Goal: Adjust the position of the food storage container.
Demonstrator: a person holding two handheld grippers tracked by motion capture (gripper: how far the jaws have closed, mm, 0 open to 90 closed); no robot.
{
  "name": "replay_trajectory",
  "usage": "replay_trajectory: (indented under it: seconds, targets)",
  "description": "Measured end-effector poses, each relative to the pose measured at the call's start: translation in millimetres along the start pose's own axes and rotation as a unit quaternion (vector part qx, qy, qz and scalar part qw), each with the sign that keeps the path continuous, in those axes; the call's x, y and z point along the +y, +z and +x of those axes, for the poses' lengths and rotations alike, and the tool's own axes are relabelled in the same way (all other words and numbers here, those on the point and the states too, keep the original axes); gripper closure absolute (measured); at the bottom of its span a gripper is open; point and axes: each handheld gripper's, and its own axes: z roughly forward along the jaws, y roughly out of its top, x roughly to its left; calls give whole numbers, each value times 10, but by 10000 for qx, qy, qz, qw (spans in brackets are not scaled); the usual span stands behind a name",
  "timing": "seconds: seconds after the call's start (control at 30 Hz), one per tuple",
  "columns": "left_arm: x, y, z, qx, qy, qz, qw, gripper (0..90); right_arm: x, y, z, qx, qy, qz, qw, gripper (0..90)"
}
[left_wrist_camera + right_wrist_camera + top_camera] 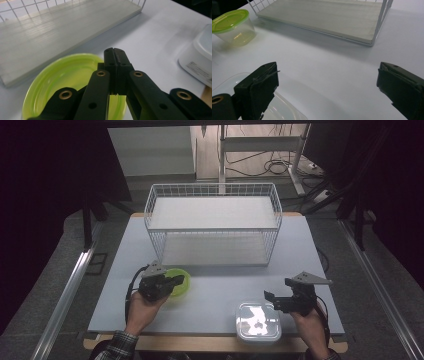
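A round clear container with a lime-green lid (184, 279) stands on the white table, front left of centre. My left gripper (177, 281) hovers over its lid (67, 75), and its jaws (115, 51) are pressed together with nothing visible between them. A square clear container with a white lid (257, 321) lies near the front edge on the right. Just right of and above it, my right gripper (276, 290) stands open and empty. In the right gripper view the wide gap between the jaws (328, 75) frames bare table, with the square lid (282, 107) below and the green-lidded container (233, 26) far left.
A white wire rack (212, 222) with an upper and a lower board stands at the back middle of the table (220, 285). Its lower board (62, 27) lies just beyond the green lid. Bare tabletop separates the two containers. Metal rails run along both sides of the table.
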Motion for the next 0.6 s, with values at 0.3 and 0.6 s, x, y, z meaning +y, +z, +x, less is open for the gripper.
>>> replay_trajectory:
  seconds: [0.3,0.6]
  targets:
    - [238,271,107,197,10,184,9996,899,-5,4,-10,6,17,10,10000,44]
    - [290,537,173,448,104,809,9957,899,-10,16,-6,18,-24,51,10000,46]
